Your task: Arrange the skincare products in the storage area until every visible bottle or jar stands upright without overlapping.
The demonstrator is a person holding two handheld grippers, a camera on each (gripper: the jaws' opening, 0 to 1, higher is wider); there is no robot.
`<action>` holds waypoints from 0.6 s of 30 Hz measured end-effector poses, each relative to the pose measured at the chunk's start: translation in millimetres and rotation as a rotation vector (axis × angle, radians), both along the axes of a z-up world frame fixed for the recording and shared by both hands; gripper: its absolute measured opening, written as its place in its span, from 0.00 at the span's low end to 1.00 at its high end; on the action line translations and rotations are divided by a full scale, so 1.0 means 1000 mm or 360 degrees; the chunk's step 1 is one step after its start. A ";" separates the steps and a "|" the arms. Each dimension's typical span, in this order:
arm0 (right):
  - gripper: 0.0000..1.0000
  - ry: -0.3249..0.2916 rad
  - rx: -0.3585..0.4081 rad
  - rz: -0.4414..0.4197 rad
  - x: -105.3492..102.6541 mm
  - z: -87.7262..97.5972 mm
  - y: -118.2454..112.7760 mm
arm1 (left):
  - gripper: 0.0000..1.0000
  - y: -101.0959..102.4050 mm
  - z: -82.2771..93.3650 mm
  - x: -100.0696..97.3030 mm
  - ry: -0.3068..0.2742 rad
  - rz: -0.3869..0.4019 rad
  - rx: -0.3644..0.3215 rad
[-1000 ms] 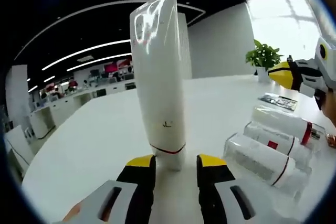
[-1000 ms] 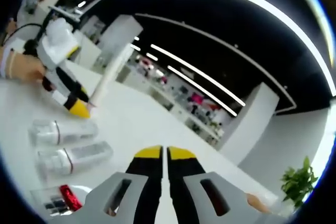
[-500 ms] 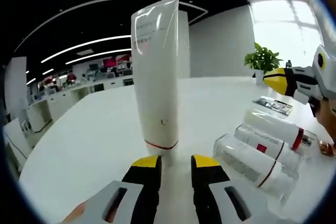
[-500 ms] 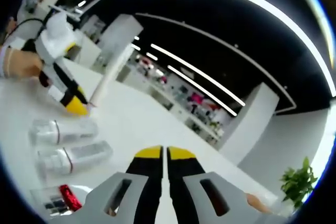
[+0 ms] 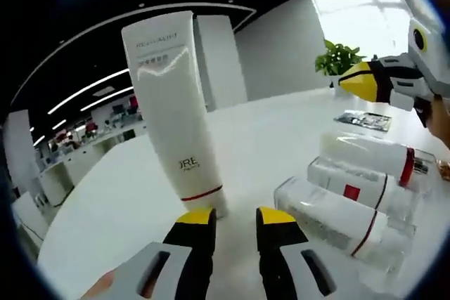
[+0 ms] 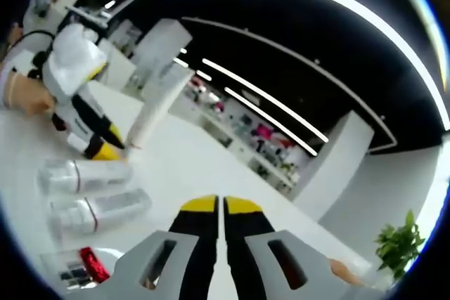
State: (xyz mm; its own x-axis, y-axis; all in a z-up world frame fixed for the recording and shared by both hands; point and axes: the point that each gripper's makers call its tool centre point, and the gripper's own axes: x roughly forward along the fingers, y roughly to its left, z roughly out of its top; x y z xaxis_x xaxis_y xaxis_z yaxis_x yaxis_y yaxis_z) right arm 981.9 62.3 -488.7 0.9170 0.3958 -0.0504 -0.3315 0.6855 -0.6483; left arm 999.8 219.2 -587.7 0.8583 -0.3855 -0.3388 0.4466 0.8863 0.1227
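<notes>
A white tube [image 5: 176, 114] stands on its cap on the white table [image 5: 105, 194], leaning a little, just ahead and left of my left gripper [image 5: 235, 219]. That gripper is open, with nothing between its jaws. To the right, three clear and white bottles [image 5: 351, 187] lie side by side on their sides. My right gripper [image 6: 219, 205] is shut on nothing and hovers above the table; its yellow tip [image 5: 365, 82] shows at the upper right of the left gripper view. In the right gripper view, the left gripper [image 6: 77, 93] sits beside the tube [image 6: 151, 110], above two lying bottles [image 6: 88, 175].
A dark flat packet [image 5: 364, 121] lies beyond the bottles. A potted plant [image 5: 337, 57] stands at the table's far edge. A small red-capped item [image 6: 90, 263] lies near the lying bottles. A hand [image 6: 24, 93] holds the left gripper. Open table spreads left of the tube.
The tube has turned its broad printed face to both views and now stands left of the left jaws' gap, not in it. The right gripper has stayed still.
</notes>
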 end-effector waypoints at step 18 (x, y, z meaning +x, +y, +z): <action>0.01 0.0017 -0.0011 0.0004 0.000 -0.003 0.003 | 0.21 0.015 -0.002 0.018 0.0063 0.0076 -0.0283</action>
State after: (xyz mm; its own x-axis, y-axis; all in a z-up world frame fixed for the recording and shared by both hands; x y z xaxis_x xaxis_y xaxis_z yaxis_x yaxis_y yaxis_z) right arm 982.1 65.4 -491.4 0.9152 0.3979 -0.0630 -0.3404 0.6800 -0.6494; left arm 1017.5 234.0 -589.3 0.8644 -0.4012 -0.3030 0.4046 0.9129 -0.0547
